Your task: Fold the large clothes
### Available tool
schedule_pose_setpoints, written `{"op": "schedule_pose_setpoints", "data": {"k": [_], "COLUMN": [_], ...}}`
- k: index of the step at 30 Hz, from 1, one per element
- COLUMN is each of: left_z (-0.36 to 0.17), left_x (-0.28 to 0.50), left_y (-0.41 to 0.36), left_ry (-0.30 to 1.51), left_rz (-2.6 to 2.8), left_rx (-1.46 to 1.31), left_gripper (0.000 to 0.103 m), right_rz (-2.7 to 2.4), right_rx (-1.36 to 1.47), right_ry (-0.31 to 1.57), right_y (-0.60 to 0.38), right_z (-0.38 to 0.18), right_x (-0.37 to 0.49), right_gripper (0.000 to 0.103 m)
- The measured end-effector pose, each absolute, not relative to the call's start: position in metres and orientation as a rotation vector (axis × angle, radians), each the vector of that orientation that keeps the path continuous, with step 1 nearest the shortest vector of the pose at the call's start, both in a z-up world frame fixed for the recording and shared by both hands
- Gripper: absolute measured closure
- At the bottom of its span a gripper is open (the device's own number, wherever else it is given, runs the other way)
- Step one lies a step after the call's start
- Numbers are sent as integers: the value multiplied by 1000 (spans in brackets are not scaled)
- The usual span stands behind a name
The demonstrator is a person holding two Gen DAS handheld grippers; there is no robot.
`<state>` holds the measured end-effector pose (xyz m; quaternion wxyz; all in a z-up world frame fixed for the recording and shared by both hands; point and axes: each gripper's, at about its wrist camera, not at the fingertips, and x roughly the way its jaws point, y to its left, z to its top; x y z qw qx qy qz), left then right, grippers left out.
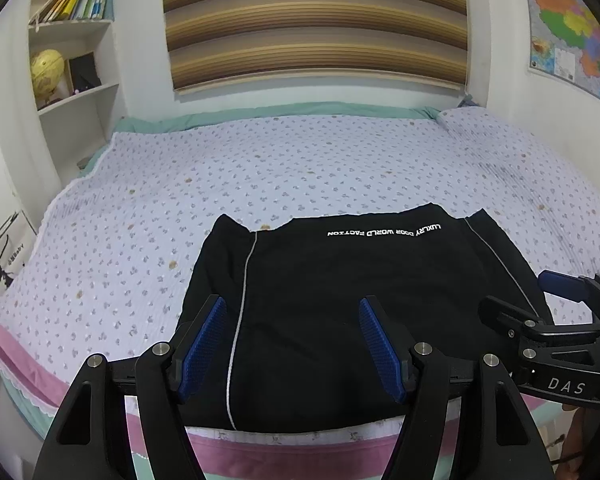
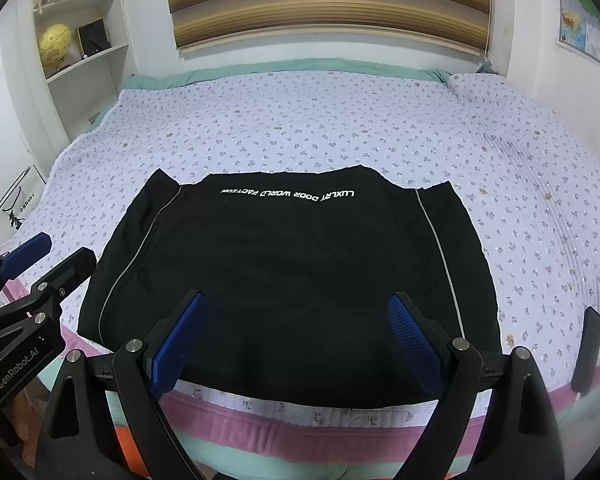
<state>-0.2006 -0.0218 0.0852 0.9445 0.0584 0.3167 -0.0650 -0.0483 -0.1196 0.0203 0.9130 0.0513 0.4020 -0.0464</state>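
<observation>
On the bed point(image 2: 340, 128), near its front edge, a black garment point(image 2: 284, 280) is spread flat on the flowered sheet, its white lettering point(image 2: 286, 193) lying along the far edge and a thin pale stripe point(image 2: 440, 248) running down each side. The garment already appears partly folded into a rough rectangle, with the sides seemingly turned in, though this is judged from its outline only. The left gripper point(image 1: 292, 344) is held above the near left part of the cloth with its jaws spread wide and nothing between them; the right gripper point(image 2: 296, 340) is held above the near middle, likewise spread wide and empty. Neither is seen to touch the fabric.

The next fold is probably best made by bringing the near hem up towards the lettered edge. For a clean result, the two near corners should be taken rather than the middle, so each gripper is better moved outward before it is lowered. All layers at a corner should be pinched together, since a grip on the top layer alone is likely to pull the fold apart. The sheet underneath should be left out of the pinch. Both corners are best lifted evenly and carried low, so that the thin cloth is not dragged or skewed.
</observation>
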Motion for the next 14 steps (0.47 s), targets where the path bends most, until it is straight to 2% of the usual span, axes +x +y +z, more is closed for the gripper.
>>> {"op": "schedule_pose_setpoints", "data": {"k": [14], "left_z": [84], "left_x": [-192], "left_y": [-11], "left_ry": [654], "left_rz": [-103], "left_rx": [97], "left_gripper": [33], "right_rz": [-86], "right_rx": [91], "right_ry": [834], "right_y": [-120], "right_z": [21], "right_x": [-47], "right_gripper": [10]}}
